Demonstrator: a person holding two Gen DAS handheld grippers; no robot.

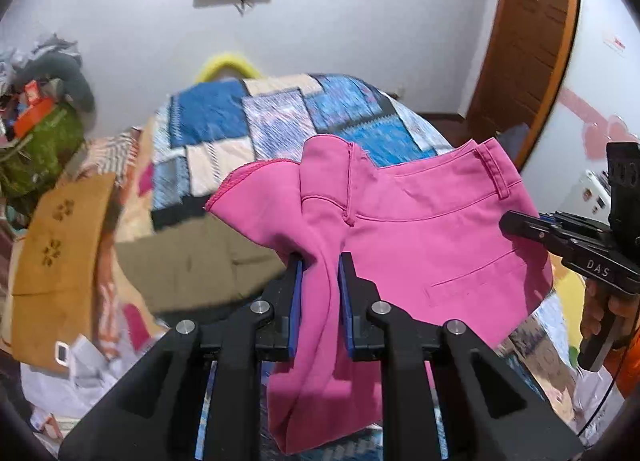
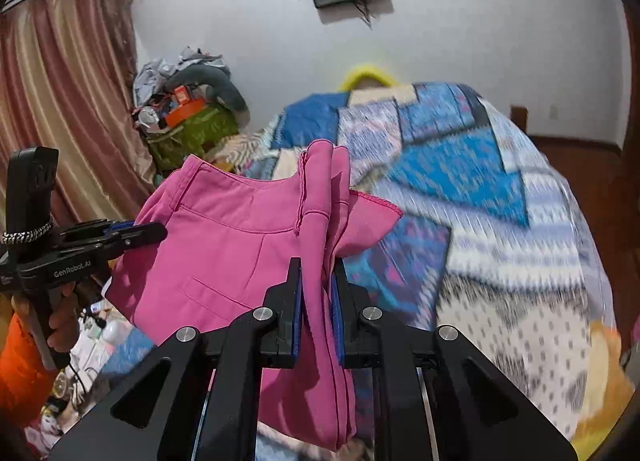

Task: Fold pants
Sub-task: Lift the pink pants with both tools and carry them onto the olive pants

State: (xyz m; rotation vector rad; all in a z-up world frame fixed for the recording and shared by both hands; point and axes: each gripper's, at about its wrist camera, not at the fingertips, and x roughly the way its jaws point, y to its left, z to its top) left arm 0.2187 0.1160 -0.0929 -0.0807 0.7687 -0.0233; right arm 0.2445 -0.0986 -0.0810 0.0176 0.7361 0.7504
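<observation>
Pants (image 1: 420,229), pink, hang in the air above the patchwork quilt (image 1: 248,121) that covers the bed, held at the waist end by both tools. The left gripper (image 1: 320,301) is clenched on a bunched fold of cloth near the fly seam; the right gripper (image 2: 316,301) is likewise clamped on a gathered fold, with the fabric draping down between and below its blue pads (image 2: 297,301). The waistband (image 1: 496,169) with its belt loop stands fairly flat between the two grips, while the rest sags. Judgement: the cloth is light, soft and limp, a smooth woven weave that could slip from a shallow pinch. Best hold is judged to be at the stiffer waistband corners, where the stitched layers give the pads something firm.
</observation>
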